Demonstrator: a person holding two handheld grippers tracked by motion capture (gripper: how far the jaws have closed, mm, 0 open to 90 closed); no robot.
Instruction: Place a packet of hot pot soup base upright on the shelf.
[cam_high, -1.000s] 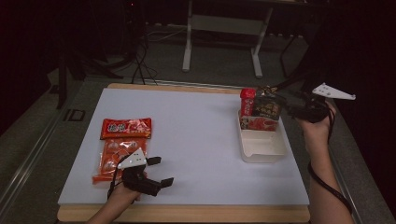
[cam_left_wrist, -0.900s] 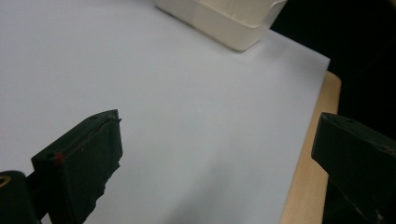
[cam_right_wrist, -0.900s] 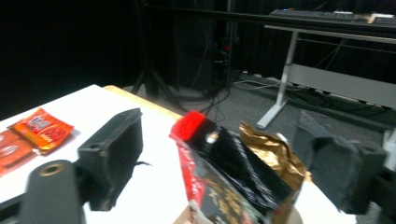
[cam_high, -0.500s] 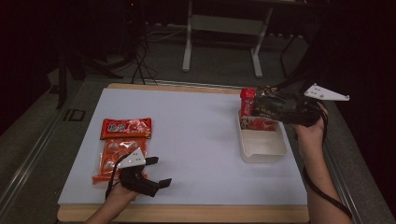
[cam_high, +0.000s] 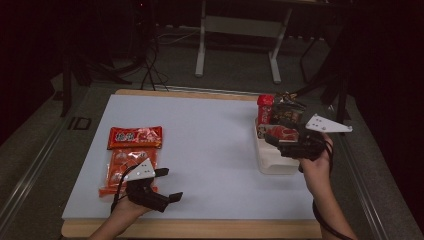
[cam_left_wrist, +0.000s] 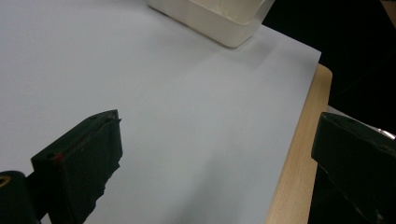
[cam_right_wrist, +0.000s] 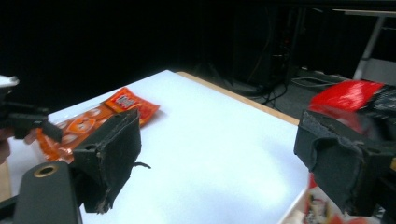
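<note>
A white box (cam_high: 274, 162) stands at the table's right side with several snack packets upright in its far end, among them a red one (cam_high: 265, 107) and a dark one (cam_high: 288, 112). My right gripper (cam_high: 273, 132) hovers over the box and points left; its jaws have just been opening and nothing is between them. In the right gripper view the right gripper (cam_right_wrist: 219, 135) stands open, the red packet (cam_right_wrist: 350, 95) beside its right jaw. My left gripper (cam_high: 172, 184) rests open near the front edge, beside two orange-red packets (cam_high: 131, 155). The left gripper (cam_left_wrist: 219, 135) is empty over the white mat.
A white mat (cam_high: 210, 150) covers the wooden table (cam_high: 200, 229). The orange-red packets (cam_right_wrist: 107, 114) lie flat at the mat's left. In the left gripper view the white box (cam_left_wrist: 210, 18) sits far off. Dark floor, cables and a metal stand (cam_high: 237, 30) lie beyond the table.
My right gripper has moved from the packets at the box's far end toward the person, now lower over the box's middle. The left gripper has stayed where it was.
</note>
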